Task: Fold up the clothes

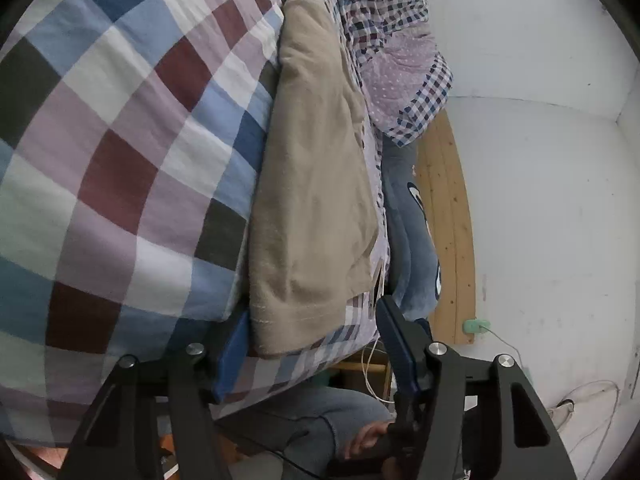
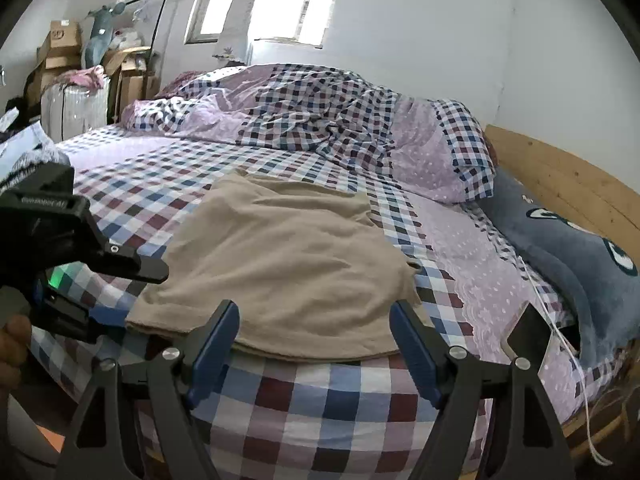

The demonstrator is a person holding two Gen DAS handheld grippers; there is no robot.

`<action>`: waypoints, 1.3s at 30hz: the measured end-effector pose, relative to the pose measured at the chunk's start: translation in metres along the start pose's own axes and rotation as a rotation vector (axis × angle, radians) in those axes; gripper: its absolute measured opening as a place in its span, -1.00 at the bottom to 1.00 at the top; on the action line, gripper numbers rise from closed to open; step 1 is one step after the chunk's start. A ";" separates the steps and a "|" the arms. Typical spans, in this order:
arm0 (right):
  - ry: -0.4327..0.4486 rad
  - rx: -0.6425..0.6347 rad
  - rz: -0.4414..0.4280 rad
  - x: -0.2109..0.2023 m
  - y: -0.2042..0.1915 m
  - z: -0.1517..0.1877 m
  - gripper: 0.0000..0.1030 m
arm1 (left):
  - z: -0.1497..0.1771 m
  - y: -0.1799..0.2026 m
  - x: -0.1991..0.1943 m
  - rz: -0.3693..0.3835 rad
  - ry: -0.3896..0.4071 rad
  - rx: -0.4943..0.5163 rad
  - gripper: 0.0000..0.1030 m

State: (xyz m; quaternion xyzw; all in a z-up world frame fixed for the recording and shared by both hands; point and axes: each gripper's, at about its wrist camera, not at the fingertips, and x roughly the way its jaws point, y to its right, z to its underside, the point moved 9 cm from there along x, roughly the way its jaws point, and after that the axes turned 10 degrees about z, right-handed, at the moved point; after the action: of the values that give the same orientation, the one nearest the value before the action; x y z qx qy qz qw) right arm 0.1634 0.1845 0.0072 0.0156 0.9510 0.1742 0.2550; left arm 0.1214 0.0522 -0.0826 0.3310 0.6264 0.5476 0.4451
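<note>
Left gripper (image 2: 116, 304), rolled sideways, hovers at the garment's left hem, jaws released around nothing. Beige garment (image 2: 280, 264), folded flat with soft wrinkles, lies at the near edge of the bed (image 2: 280, 400), its hem along that edge. Right gripper (image 2: 316, 344), level, jaws spread wide, empty, just short of the hem. Bare checked sheet (image 2: 132, 168) extends behind; phone (image 2: 528, 338) at the right edge.

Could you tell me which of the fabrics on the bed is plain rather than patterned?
The beige garment lying flat at the near edge is the plain one. The bedsheet under it is checked, and the quilt behind is checked and dotted.
</note>
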 end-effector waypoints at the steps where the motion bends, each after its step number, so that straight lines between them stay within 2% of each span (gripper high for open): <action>1: -0.001 -0.015 0.007 0.001 -0.002 0.001 0.57 | 0.001 -0.003 0.001 -0.016 -0.005 -0.008 -0.35; 2: 0.004 -0.032 0.011 0.001 -0.005 0.001 0.57 | 0.000 -0.008 0.002 -0.037 -0.006 -0.019 -0.69; 3: 0.011 -0.049 0.014 0.001 -0.008 0.001 0.57 | 0.000 -0.012 0.001 -0.049 -0.003 -0.028 -0.76; 7: 0.095 -0.199 0.016 -0.007 -0.032 -0.001 0.58 | 0.002 -0.005 -0.004 -0.017 0.008 -0.016 -0.88; 12: 0.146 -0.397 0.019 -0.007 -0.067 0.007 0.62 | 0.003 0.015 -0.010 0.044 -0.002 0.014 -0.91; 18: 0.242 -0.613 0.092 0.007 -0.094 0.012 0.62 | 0.000 0.033 -0.017 0.094 -0.007 0.018 -0.93; 23: 0.267 -0.669 0.112 0.029 -0.098 0.008 0.62 | -0.001 0.039 -0.026 0.133 -0.010 -0.003 -0.93; 30: 0.354 -0.696 0.098 0.039 -0.113 -0.010 0.58 | -0.005 0.045 -0.024 0.174 -0.012 -0.011 -0.93; 31: 0.355 -0.709 0.092 0.042 -0.117 -0.008 0.53 | -0.006 0.045 -0.022 0.173 -0.012 -0.011 -0.93; 36: 0.342 -0.717 0.101 0.057 -0.123 -0.007 -0.20 | -0.007 0.044 -0.019 0.171 -0.016 -0.009 -0.93; 37: 0.337 -0.709 0.101 0.060 -0.121 -0.008 -0.28 | -0.007 0.044 -0.019 0.172 -0.017 -0.009 -0.93; 39: 0.327 -0.692 0.099 0.064 -0.119 -0.010 -0.67 | -0.008 0.044 -0.019 0.174 -0.019 -0.007 -0.93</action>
State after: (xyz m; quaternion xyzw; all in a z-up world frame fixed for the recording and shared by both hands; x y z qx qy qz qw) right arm 0.1098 0.0772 -0.0553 -0.0532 0.8622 0.4971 0.0813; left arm 0.1184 0.0399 -0.0353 0.3877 0.5891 0.5834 0.4028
